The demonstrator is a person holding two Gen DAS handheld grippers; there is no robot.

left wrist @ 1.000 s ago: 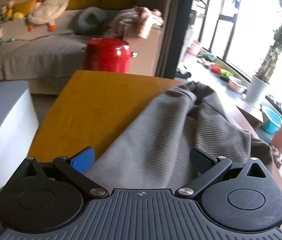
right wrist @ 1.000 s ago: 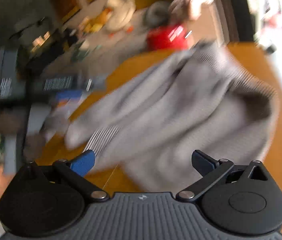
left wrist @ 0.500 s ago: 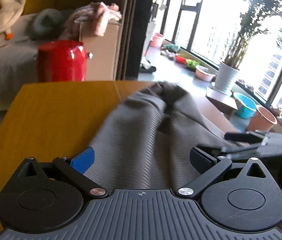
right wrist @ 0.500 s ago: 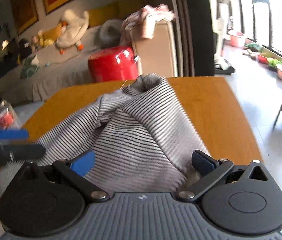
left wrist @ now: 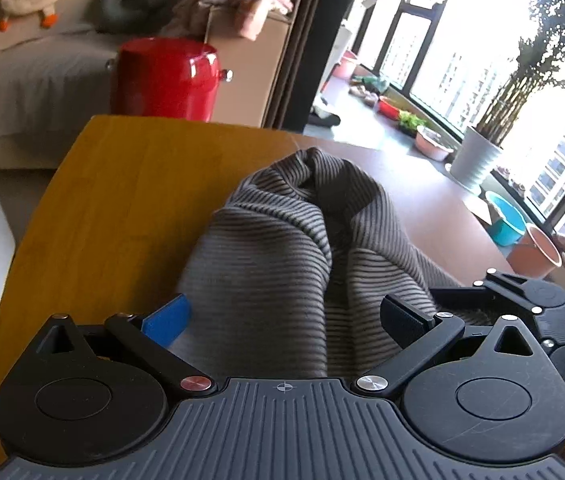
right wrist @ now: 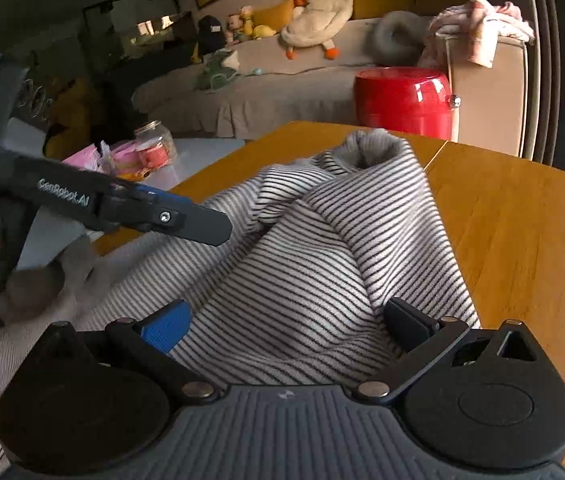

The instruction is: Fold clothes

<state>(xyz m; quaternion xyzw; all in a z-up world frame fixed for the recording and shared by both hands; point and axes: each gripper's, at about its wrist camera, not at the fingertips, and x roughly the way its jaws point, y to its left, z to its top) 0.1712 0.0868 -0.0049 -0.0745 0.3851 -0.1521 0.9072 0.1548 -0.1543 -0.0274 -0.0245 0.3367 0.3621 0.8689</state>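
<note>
A grey sweater with thin dark stripes (left wrist: 282, 260) lies bunched in a ridge on the yellow wooden table (left wrist: 122, 200), its neck opening pointing away from me. My left gripper (left wrist: 286, 316) is open, and the cloth runs between its blue and black pads. My right gripper (right wrist: 290, 324) is open too, low over the sweater (right wrist: 322, 260) near the table (right wrist: 522, 240) front edge. Each gripper shows in the other's view: the right one (left wrist: 522, 300) close beside the left, the left one's fingers (right wrist: 186, 220) held by a hand over the sweater's left part.
A red metal drum (left wrist: 166, 78) and a cardboard box with pink clothes (left wrist: 242, 20) stand behind the table. A sofa with a plush duck (right wrist: 314, 8) is further back. A white side table with a jar (right wrist: 154, 144) sits left. Plant pots (left wrist: 474, 160) line the window.
Both cameras have swung and settled; the right view was blurred a second ago. The sweater is bunched into a taller ridge, and the two grippers now sit closer together over its near edge.
</note>
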